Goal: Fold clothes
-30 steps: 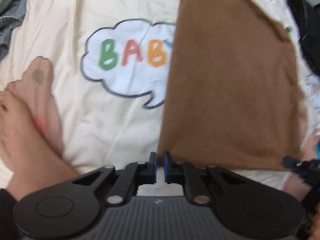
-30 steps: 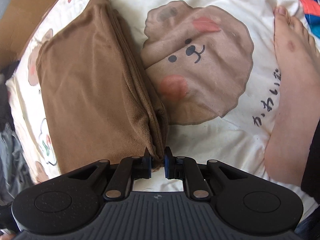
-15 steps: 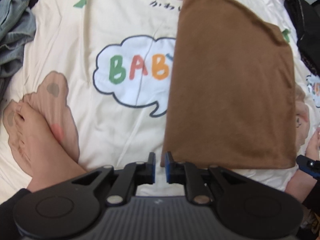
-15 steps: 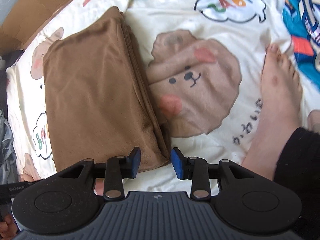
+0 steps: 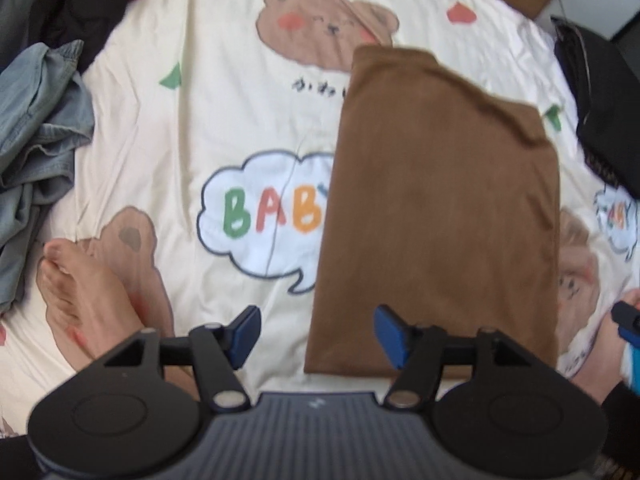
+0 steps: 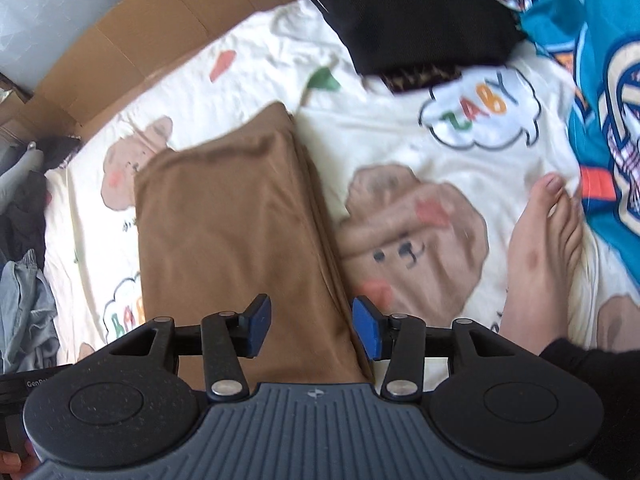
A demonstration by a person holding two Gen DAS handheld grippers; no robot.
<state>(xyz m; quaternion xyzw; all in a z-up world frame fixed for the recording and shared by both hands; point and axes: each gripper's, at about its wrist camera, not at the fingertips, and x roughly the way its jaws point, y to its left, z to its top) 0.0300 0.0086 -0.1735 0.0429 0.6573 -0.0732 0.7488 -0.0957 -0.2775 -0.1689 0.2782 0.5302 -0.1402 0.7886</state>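
1. The brown cloth (image 5: pixel 440 216) lies folded into a neat rectangle on the bed sheet (image 5: pixel 224 92), flat, with its stacked folded edges showing along its right side in the right wrist view (image 6: pixel 240 232).
2. It covers the right end of the "BABY" cloud print (image 5: pixel 260 216) and sits just below a bear print (image 5: pixel 324 24) toward the far edge of the bed.
3. The left gripper (image 5: pixel 316 336) is spread wide and holds nothing; it hovers over the near left corner of the cloth, its right finger above the fabric and its left finger above bare sheet.
4. The right gripper (image 6: pixel 312 324) is also spread wide and empty; it hangs over the near right corner of the cloth, the folded edge running between its fingers.
5. A bare foot (image 5: pixel 80 292) rests on the sheet near the left gripper, well apart from the cloth; another foot (image 6: pixel 544 248) rests to the right of the large bear print (image 6: pixel 412 240).
6. Denim clothes (image 5: pixel 36 132) are heaped at the left edge of the bed.
7. A black garment (image 6: pixel 412 12) lies at the far edge, beyond the cloth.
8. A blue printed fabric (image 6: pixel 600 80) runs along the right edge.
9. Cardboard (image 6: pixel 152 40) stands past the far left edge of the bed.
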